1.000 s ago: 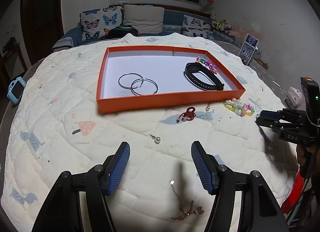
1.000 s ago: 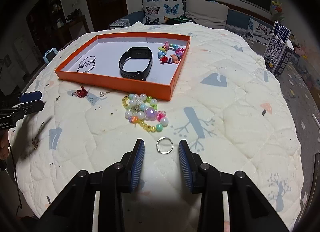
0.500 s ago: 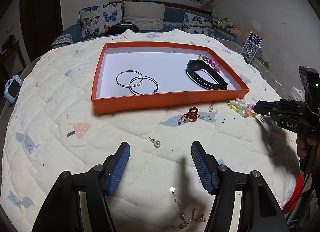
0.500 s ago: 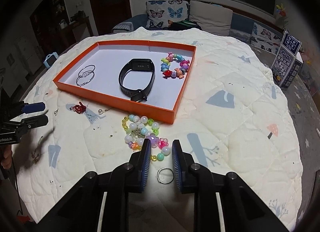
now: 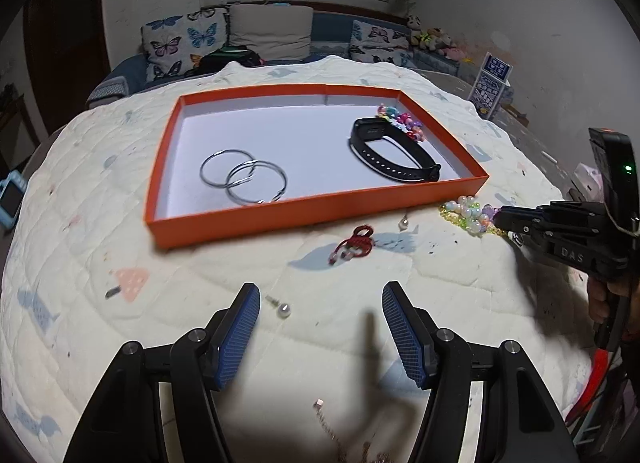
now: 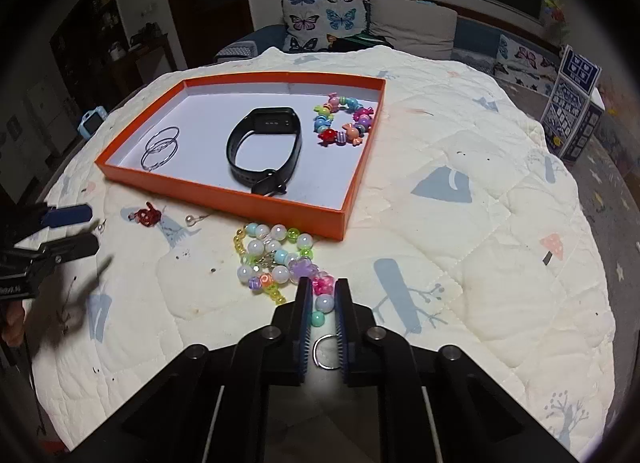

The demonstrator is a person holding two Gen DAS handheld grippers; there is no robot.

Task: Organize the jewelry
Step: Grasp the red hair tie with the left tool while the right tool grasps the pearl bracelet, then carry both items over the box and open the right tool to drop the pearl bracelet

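An orange tray (image 5: 256,221) (image 6: 224,193) on the quilt holds two hoop earrings (image 5: 244,177), a black watch band (image 6: 264,149) and a colourful candy bracelet (image 6: 344,125). My right gripper (image 6: 323,291) is nearly shut around the near end of a pastel bead necklace (image 6: 276,257) on the quilt, with a silver ring (image 6: 326,351) between its fingers lower down. My left gripper (image 5: 320,327) is open and empty above the quilt, next to a pearl stud (image 5: 283,310). A red charm (image 5: 354,245) and a second pearl earring (image 5: 403,223) lie before the tray.
A thin chain (image 5: 332,429) lies under the left gripper. A blue toy camera (image 5: 10,197) sits at the quilt's left edge. A blue patterned box (image 6: 572,111) stands off to the right. A sofa with butterfly cushions (image 5: 184,43) is behind.
My right gripper moved forward over the silver ring and closed its jaws around the necklace's near beads. My left gripper moved forward a little toward the pearl stud and stayed open.
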